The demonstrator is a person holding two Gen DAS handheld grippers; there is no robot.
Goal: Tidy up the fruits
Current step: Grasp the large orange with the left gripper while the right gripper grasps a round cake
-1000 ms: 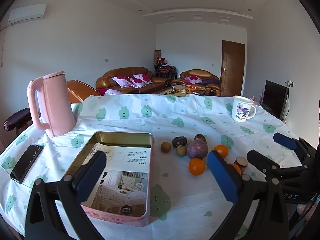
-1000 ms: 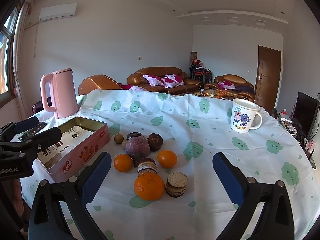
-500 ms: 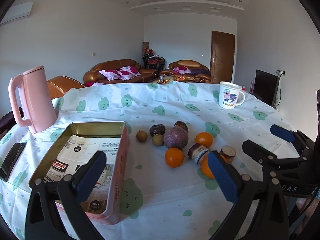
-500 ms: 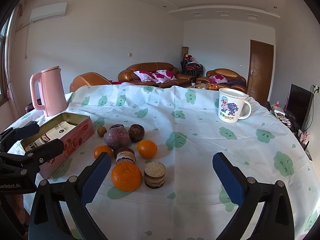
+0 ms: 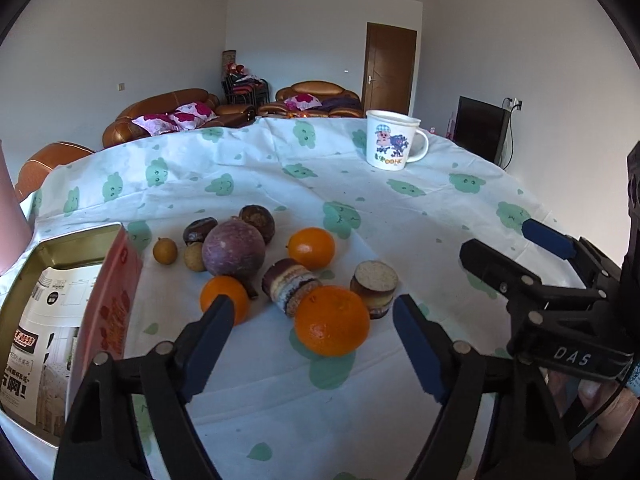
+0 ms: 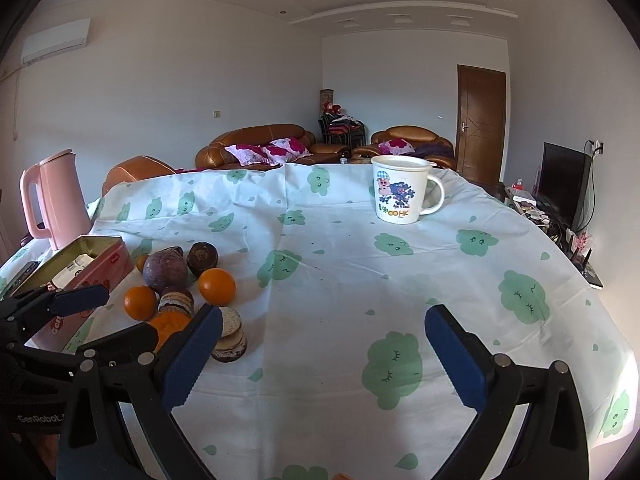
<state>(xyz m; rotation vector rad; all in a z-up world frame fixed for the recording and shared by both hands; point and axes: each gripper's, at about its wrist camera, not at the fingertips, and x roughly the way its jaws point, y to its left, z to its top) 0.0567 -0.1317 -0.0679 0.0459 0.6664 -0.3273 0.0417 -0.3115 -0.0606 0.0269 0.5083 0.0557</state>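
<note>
Here the left hand-held gripper (image 5: 310, 320) was closing, its pads flanking but clear of the nearest orange (image 5: 331, 320) on the counter (image 5: 400, 216); the right hand-held gripper (image 6: 322, 332) stood spread, empty.

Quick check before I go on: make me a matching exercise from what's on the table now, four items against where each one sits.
Items
1. large orange
2. mug
3. tin box
4. big purple fruit

Places
A. far side of the table, alone
B. left of the fruit, open
C. middle of the fruit cluster
D. nearest the left gripper, between its closing jaws but not yet touched

Pairs: 1-D, 2-A, 3-B, 4-C
</note>
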